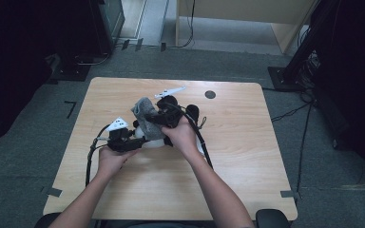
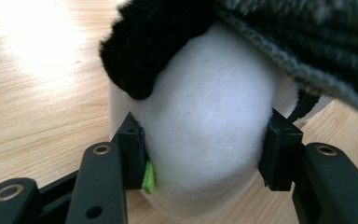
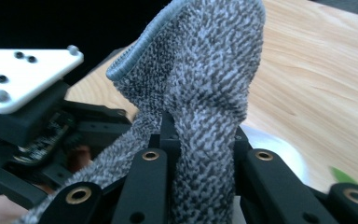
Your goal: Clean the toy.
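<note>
One plush toy (image 2: 205,130), white with a black part, and one grey knitted sock (image 3: 205,93) are in hand above the wooden table (image 1: 247,156).

The left fingers (image 1: 140,140) stand partly closed, and their pads press from both sides on the white rounded body of the plush toy; in the left gripper view the toy bulges between them, with a small green tab against the pad at the picture's left. A black fuzzy part of the toy lies above and beyond the left fingers, and the sock's ribbed edge drapes over the toy from the upper right of that view.

The right fingers (image 3: 200,149) are clamped nearly shut on a fold of the sock; the fabric rises from between them, and its open cuff with a pale blue-grey rim stands just above their tips. In the high view the sock (image 1: 145,114) sits just beyond the right fingers (image 1: 159,121), over the toy, and the two grippers are close together near the table's middle.

No container is in use, and no writing can be read.
</note>
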Demonstrator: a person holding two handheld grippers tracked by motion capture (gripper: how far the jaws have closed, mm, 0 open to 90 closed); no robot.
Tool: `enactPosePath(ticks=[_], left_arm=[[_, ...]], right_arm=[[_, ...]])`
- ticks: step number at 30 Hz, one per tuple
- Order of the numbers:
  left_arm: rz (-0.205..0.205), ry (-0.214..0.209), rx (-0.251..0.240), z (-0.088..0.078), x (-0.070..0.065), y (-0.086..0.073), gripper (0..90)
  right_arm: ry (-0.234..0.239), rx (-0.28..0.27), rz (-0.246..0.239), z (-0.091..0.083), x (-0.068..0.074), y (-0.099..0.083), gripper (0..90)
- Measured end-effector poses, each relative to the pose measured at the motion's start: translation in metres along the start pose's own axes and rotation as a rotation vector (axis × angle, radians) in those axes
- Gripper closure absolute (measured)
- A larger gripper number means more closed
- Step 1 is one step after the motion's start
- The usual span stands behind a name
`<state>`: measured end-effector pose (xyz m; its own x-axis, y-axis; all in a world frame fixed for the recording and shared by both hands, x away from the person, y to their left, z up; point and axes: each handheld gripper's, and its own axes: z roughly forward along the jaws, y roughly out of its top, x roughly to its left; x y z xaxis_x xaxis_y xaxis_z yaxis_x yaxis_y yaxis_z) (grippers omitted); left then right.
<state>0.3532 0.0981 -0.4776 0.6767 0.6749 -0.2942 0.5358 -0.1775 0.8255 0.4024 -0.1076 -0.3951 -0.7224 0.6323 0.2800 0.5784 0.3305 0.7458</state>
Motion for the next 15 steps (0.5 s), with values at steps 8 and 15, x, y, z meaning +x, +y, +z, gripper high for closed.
enactPosePath(ticks=[8,15], left_arm=[[-0.026,-0.009,0.008,0.0,0.002,0.001,46.3],[-0.019,-0.014,0.008,0.001,0.002,0.002,46.3]], right_arm=[[-0.072,0.009,0.01,-0.023,-0.016,-0.008,77.3],[-0.109,0.016,0.053,-0.049,-0.041,-0.022,77.1]])
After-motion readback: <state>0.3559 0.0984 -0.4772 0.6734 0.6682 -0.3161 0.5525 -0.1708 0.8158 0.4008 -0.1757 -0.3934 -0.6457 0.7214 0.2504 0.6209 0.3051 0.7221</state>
